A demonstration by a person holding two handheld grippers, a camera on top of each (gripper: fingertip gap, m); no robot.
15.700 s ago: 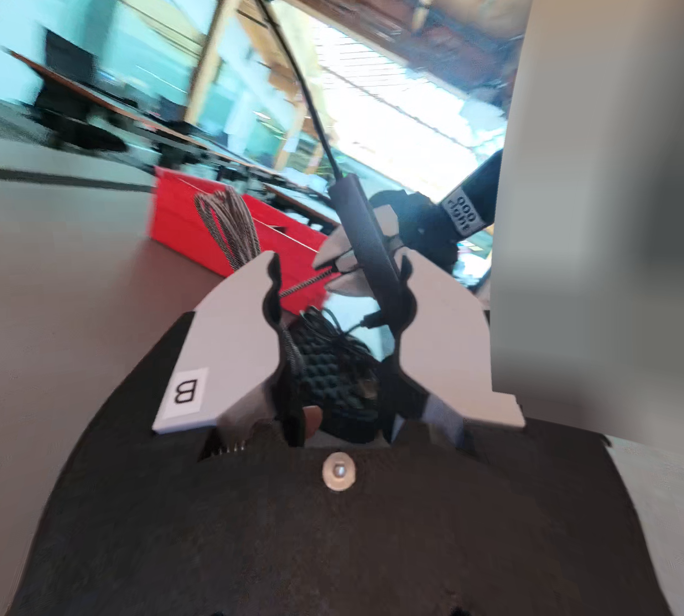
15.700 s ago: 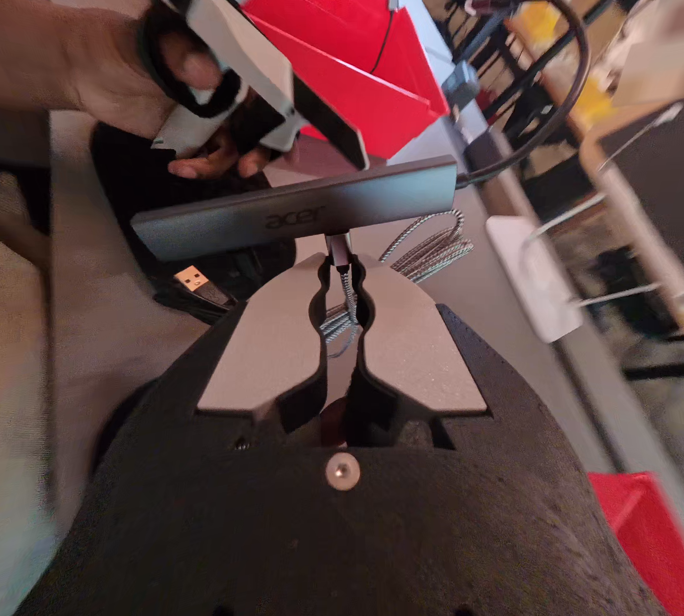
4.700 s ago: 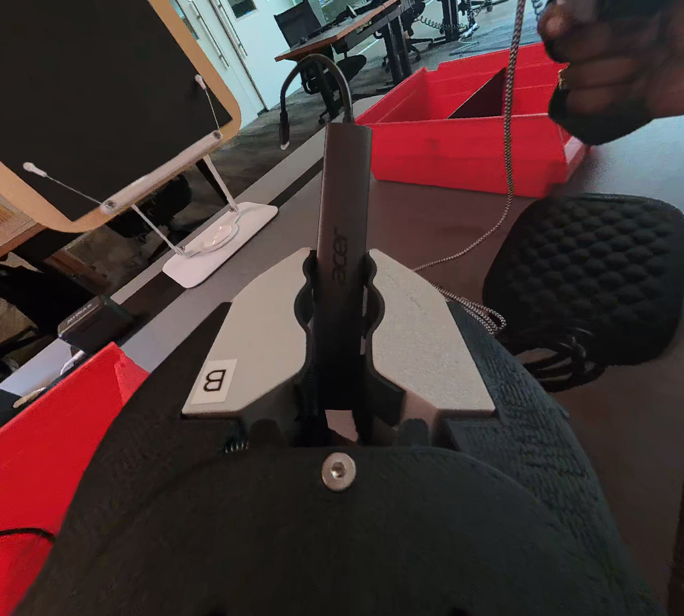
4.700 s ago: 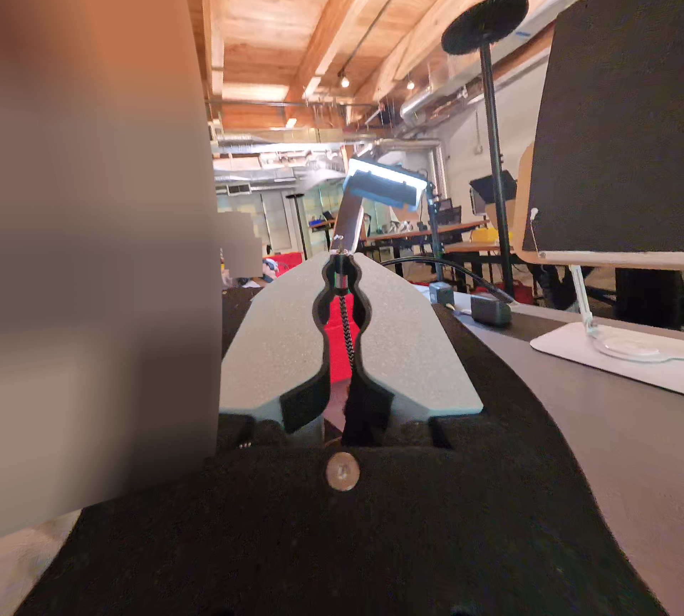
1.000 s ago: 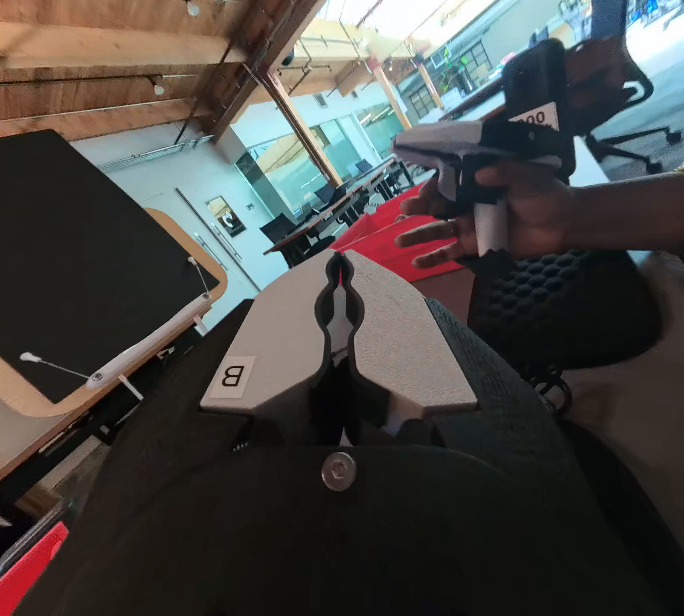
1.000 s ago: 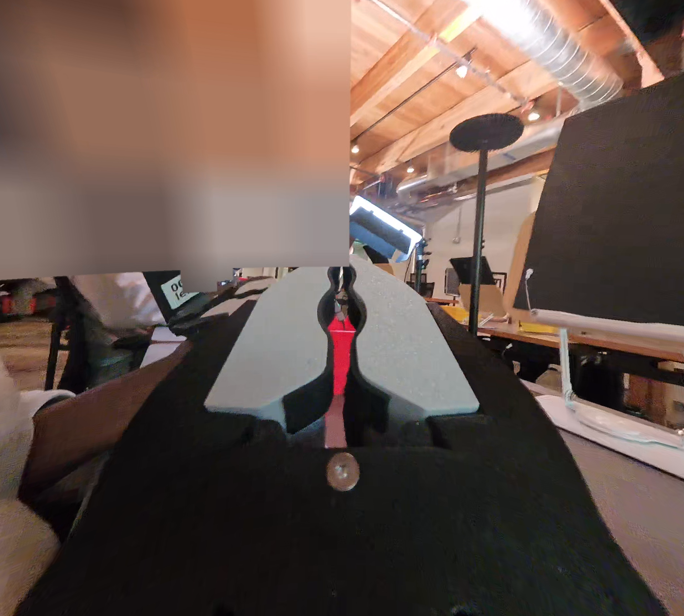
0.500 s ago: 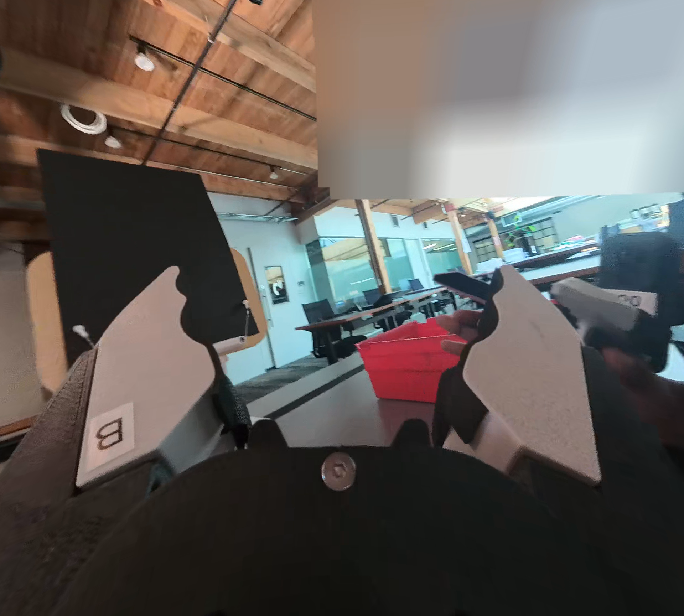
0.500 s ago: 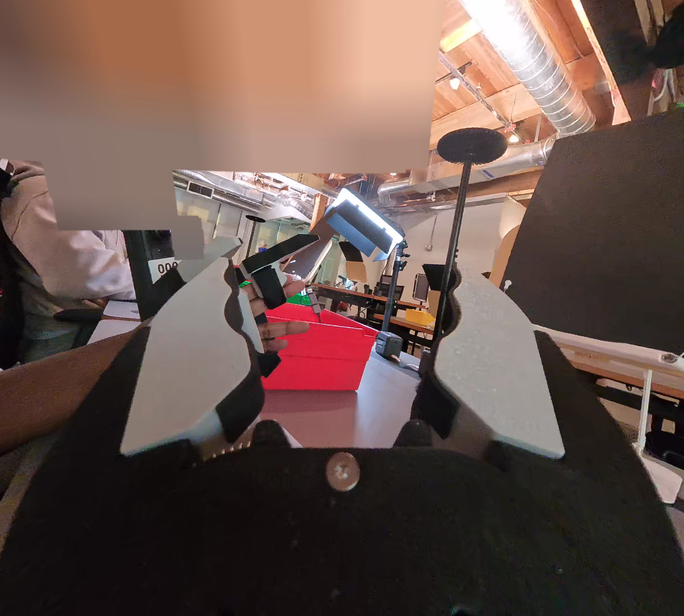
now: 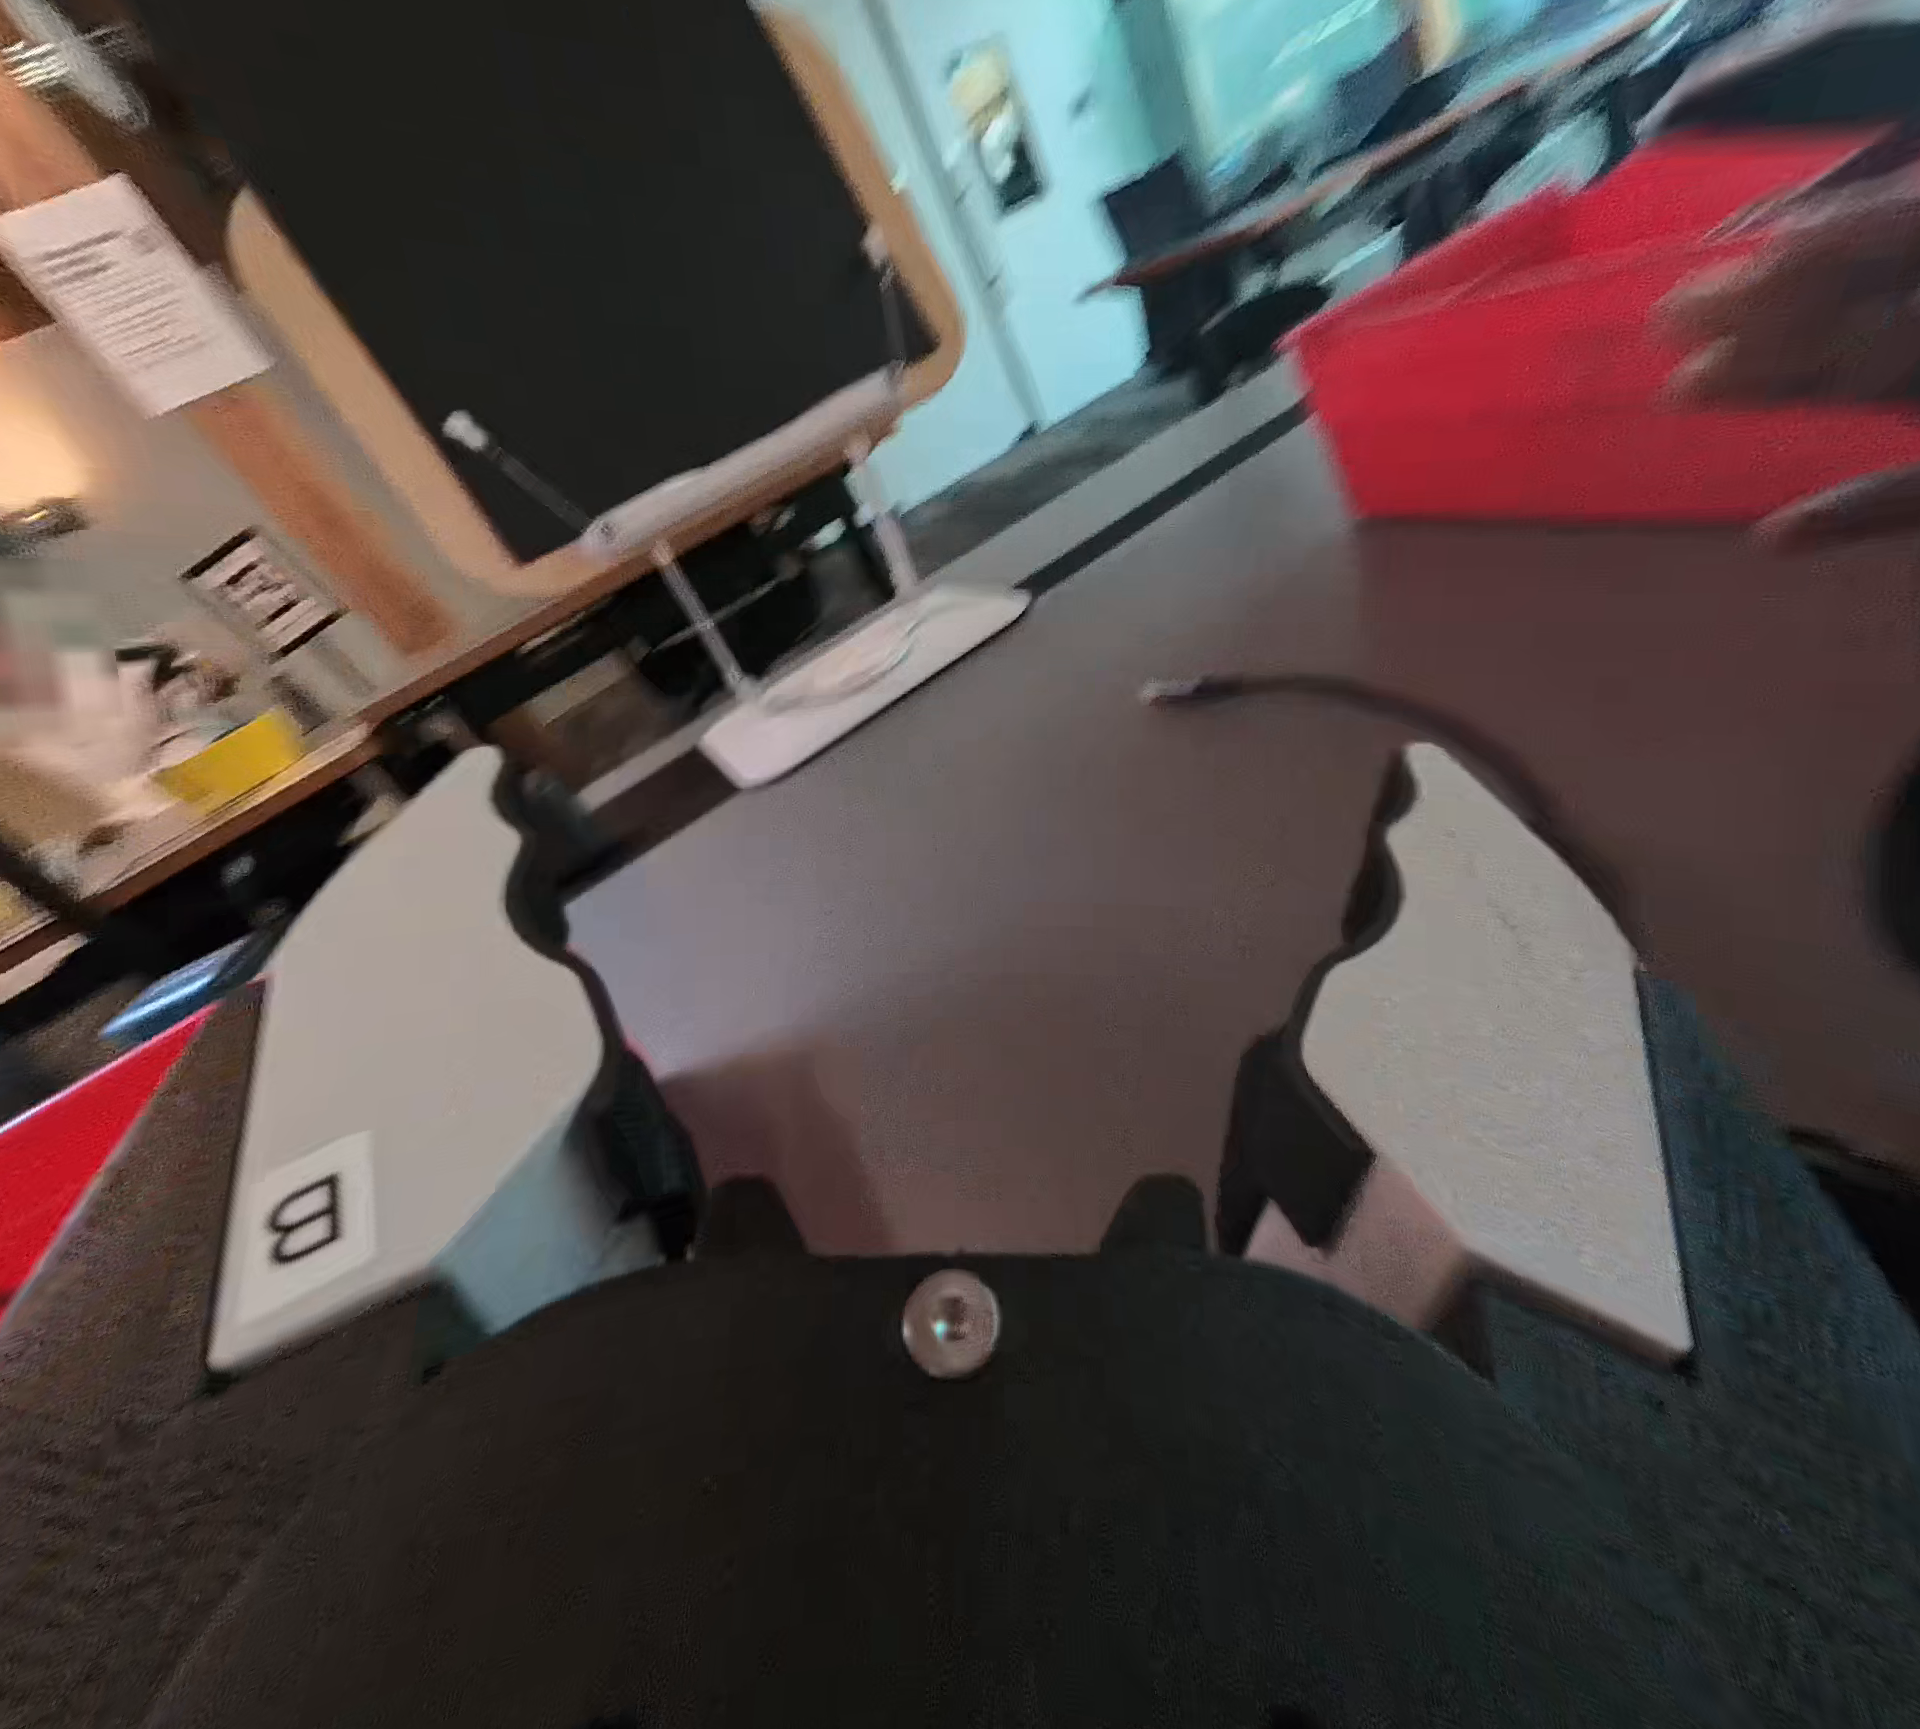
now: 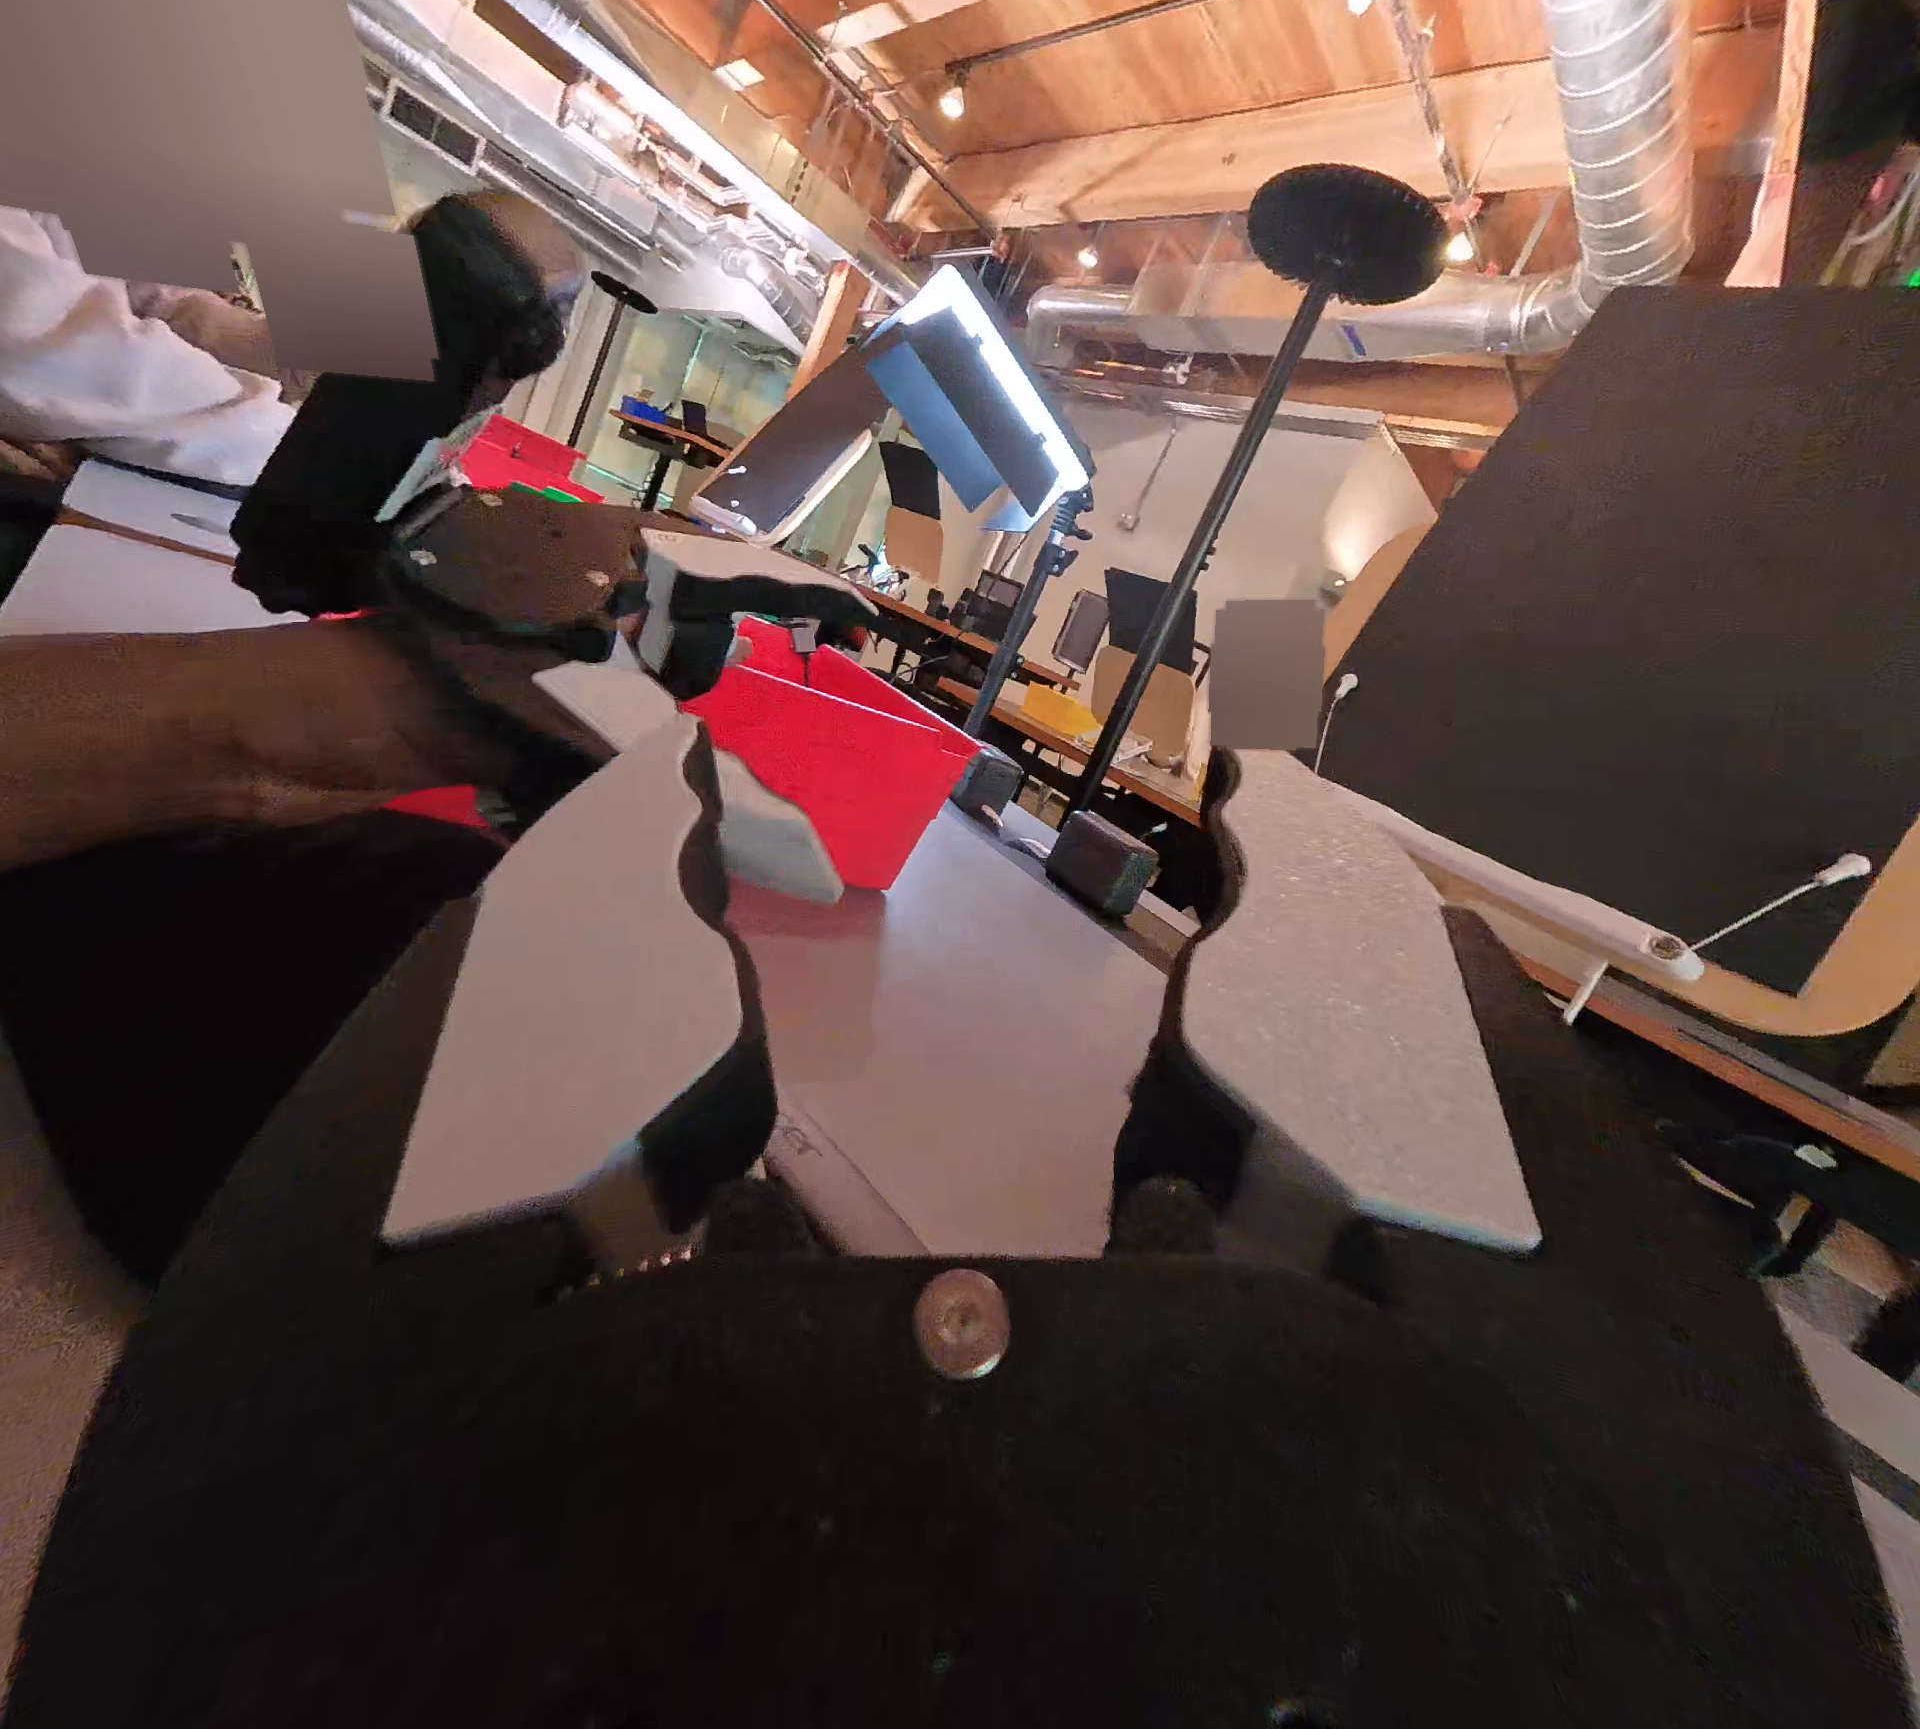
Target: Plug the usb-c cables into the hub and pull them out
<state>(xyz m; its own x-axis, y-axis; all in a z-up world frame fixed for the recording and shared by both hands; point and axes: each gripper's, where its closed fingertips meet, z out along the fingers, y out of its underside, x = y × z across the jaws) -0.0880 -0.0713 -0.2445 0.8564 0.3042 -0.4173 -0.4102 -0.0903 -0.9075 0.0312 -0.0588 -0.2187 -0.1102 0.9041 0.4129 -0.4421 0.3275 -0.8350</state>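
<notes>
My left gripper (image 9: 951,760) is open and empty, low over the dark table (image 9: 1039,848). A black cable (image 9: 1340,697) with a small plug end lies on the table just beyond its fingertips. My right gripper (image 10: 956,749) is open and empty above the table. A grey slab with a logo, the hub (image 10: 805,1149), shows low between its fingers. The left gripper also shows in the right wrist view, held in a hand (image 10: 520,578), with one grey finger (image 10: 774,832) near the table. No braided cable is in view.
A red bin (image 9: 1558,391) stands at the far right of the table and shows in the right wrist view (image 10: 831,775). A white stand base (image 9: 873,671) and black panel (image 9: 520,173) are on the left. A lamp pole's block (image 10: 1101,864) sits on the far edge.
Both grippers were shut a second ago and are now open. Since half a second ago the left gripper has tipped down towards the table, bringing the black cable into view. The right gripper has also dropped lower.
</notes>
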